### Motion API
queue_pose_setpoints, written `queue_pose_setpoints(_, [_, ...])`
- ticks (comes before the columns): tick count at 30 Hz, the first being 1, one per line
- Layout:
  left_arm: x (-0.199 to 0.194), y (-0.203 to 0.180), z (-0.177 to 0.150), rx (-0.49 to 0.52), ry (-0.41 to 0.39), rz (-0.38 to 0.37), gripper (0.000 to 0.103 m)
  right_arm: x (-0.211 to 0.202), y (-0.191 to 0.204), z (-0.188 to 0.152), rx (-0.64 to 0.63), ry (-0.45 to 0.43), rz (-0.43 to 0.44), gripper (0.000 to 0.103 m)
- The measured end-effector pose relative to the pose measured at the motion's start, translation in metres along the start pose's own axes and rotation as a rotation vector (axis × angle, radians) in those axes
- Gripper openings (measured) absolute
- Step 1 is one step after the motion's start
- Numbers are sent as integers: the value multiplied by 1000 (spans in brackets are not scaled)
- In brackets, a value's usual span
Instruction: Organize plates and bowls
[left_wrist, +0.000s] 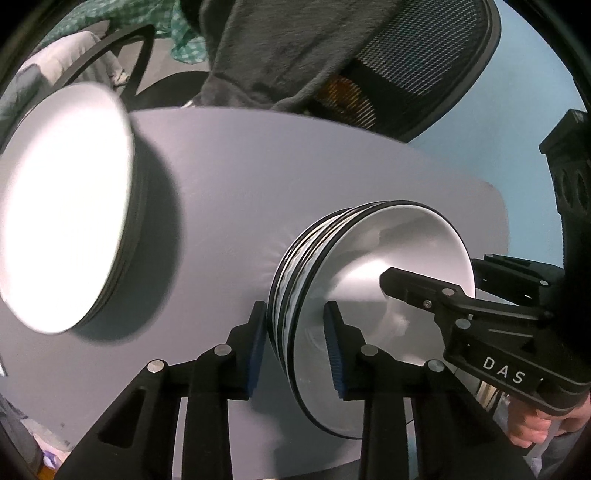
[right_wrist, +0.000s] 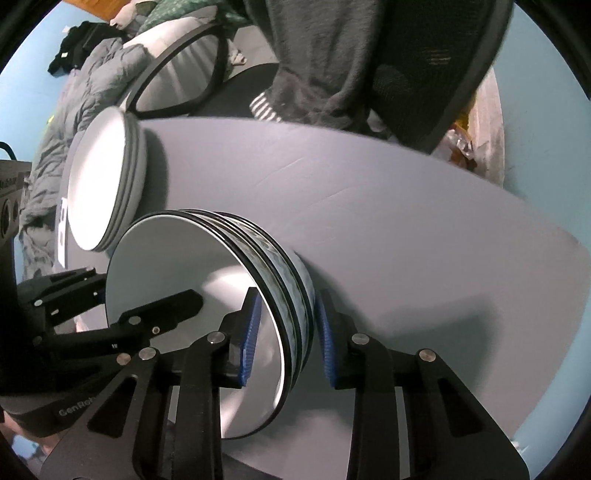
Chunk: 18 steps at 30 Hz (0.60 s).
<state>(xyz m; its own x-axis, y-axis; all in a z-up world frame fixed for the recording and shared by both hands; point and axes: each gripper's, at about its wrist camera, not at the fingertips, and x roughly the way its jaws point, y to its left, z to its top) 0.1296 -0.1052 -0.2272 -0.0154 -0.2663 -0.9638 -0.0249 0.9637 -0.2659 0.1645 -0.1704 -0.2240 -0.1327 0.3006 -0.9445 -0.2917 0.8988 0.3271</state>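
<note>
A stack of white bowls with black rims (left_wrist: 373, 295) sits on the grey table (left_wrist: 240, 192). My left gripper (left_wrist: 295, 347) is open, its blue-padded fingers astride the near rim of the stack, one inside the top bowl and one outside. My right gripper (right_wrist: 286, 332) is open and astride the same stack (right_wrist: 207, 295) from the opposite side. Each gripper shows in the other's view: the right one (left_wrist: 443, 299) and the left one (right_wrist: 147, 317). A stack of white plates (left_wrist: 62, 206) sits farther along the table, also in the right wrist view (right_wrist: 99, 177).
An office chair draped with a dark grey garment (left_wrist: 280, 48) stands at the table's far edge. Bedding and clothes (right_wrist: 74, 99) lie beyond the plates. The table's far corner (left_wrist: 495, 206) lies just past the bowls.
</note>
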Motion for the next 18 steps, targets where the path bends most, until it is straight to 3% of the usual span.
queue_pose_setpoints(9, [-14,52,-40,3,8,41,27,23,61,-20,-2,5,-17,28])
queue_pose_setpoints(18, [-27,106,-71,-29,16,27,23,38,108,-28,3,-10,-56,28])
